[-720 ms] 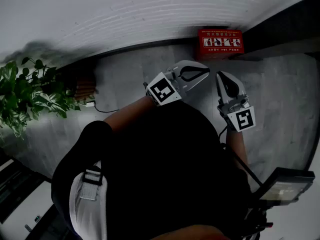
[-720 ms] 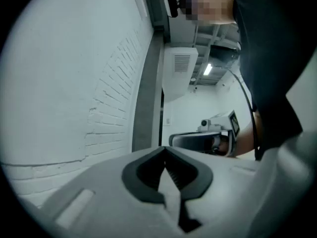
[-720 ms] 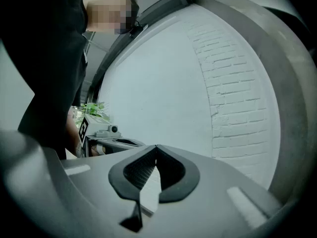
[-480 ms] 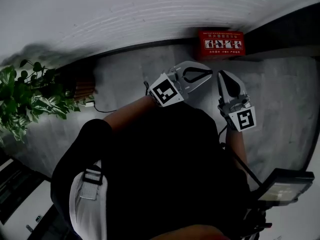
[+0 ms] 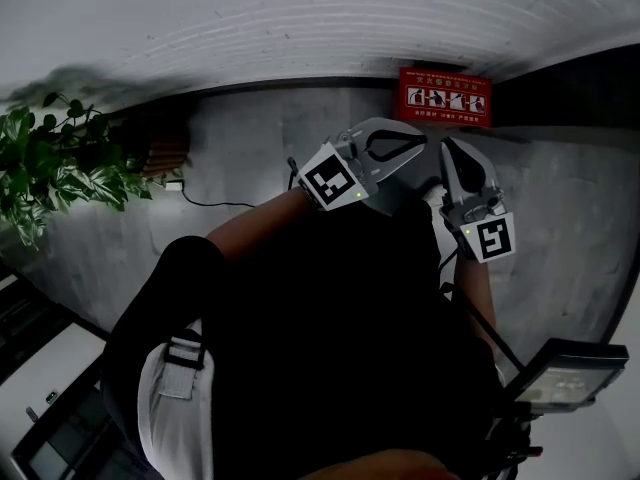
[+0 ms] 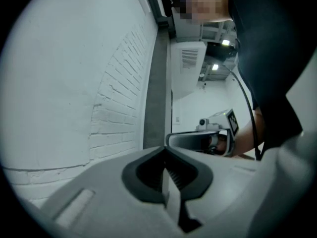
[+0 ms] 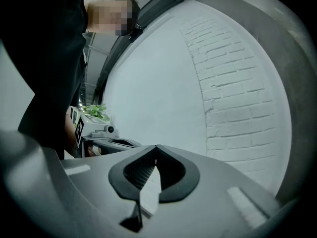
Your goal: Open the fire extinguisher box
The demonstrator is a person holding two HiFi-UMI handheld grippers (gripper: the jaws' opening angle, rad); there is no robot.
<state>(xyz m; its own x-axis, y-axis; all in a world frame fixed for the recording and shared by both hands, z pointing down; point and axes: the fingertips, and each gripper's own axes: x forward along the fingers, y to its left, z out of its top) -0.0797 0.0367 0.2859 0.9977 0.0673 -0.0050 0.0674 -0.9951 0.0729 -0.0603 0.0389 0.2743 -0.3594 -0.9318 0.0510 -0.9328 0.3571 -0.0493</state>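
The plant (image 5: 60, 168) stands well to the left of the fire extinguisher box (image 5: 445, 96), along the same wall (image 5: 250, 18).

My left gripper (image 5: 418, 148) hangs near the box, just short of it and slightly to its left. Its jaws are fully together with nothing between them. My right gripper (image 5: 450, 150) hangs next to it, directly in front of the box, jaws likewise pressed together and empty. Neither touches the box.

The box sits on the floor at the foot of the wall. It is red, with a white pictogram panel on the face turned towards the head camera. I judge it a stiff case, metal or hard plastic, heavy enough with its contents to stay put, with a lighter hinged lid. No latch or handle can be made out from here. I expect to take hold at the lid's front edge. The painted surface may be slippery, and the jaws must open first.
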